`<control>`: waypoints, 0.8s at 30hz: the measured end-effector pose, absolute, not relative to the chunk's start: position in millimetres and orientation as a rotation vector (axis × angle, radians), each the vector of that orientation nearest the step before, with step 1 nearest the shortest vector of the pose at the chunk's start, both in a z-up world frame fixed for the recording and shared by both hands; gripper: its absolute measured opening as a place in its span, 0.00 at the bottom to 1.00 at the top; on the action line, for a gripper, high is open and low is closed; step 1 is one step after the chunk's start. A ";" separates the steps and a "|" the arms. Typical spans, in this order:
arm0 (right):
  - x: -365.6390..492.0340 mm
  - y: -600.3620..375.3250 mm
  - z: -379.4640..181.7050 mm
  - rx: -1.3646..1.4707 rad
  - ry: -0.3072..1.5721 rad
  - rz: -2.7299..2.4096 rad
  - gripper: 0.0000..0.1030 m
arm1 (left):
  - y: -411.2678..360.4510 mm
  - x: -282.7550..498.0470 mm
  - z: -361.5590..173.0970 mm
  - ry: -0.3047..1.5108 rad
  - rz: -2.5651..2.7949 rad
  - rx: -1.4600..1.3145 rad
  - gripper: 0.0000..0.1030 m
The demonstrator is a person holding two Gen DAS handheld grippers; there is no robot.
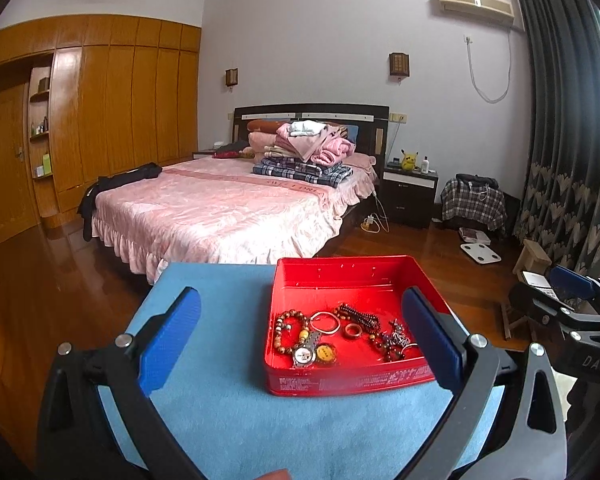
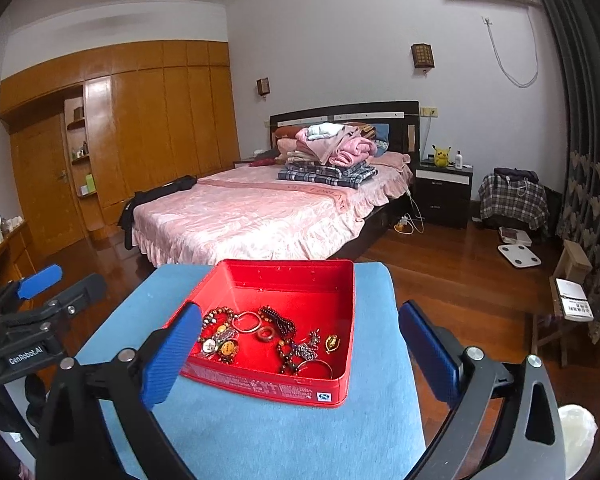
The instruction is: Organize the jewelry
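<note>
Your main risk sits in the tin (image 1: 352, 332) itself. Everything lies heaped at its near end: the bead bracelets (image 1: 290, 326), the watch (image 1: 305, 354), the bangle (image 1: 325, 322), the ring (image 1: 351, 330) and the chain cluster (image 1: 394, 340) touch or overlap. Close on one bracelet and you will likely drag its neighbour up too; the chain looks tangled and may snag whatever lies against it. The ring is small and flat on the tin floor, so wide pads could skate off it or pinch the metal instead.

The tin stands near the right edge of the blue tabletop (image 1: 220, 412), with its far wall close to the far edge. Push against a wall while digging for a piece and it may slide on the cloth or tip, spilling onto the floor.

Both tools hover close together, so watch that they don't knock one another over the tin.

Your left tongs (image 1: 300, 344) stand wide open, holding nothing and touching nothing; the tin's near end shows between the pads. Your right tongs (image 2: 300, 356) are likewise at full spread, empty, clear of tin and jewelry.
</note>
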State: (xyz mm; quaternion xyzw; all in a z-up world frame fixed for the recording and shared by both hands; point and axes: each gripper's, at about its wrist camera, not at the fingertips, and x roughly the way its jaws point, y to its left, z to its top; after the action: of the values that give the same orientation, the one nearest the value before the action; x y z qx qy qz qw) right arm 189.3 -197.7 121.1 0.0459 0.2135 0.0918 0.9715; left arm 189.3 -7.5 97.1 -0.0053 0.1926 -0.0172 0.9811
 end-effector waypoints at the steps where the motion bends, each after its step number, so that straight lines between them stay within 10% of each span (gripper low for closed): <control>1: 189.1 -196.8 121.9 0.091 0.429 0.186 0.94 | -7.9 189.0 97.5 0.384 -0.034 -0.010 0.95; 24: 187.7 -192.5 125.5 0.075 0.413 0.199 0.94 | -5.9 188.9 99.5 0.374 -0.036 -0.007 0.95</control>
State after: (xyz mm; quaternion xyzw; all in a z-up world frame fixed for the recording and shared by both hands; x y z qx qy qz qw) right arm 187.7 -192.5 125.5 0.0370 0.2046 0.0989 0.9731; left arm 188.9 -5.9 99.5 -0.0035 0.1857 -0.0178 0.9824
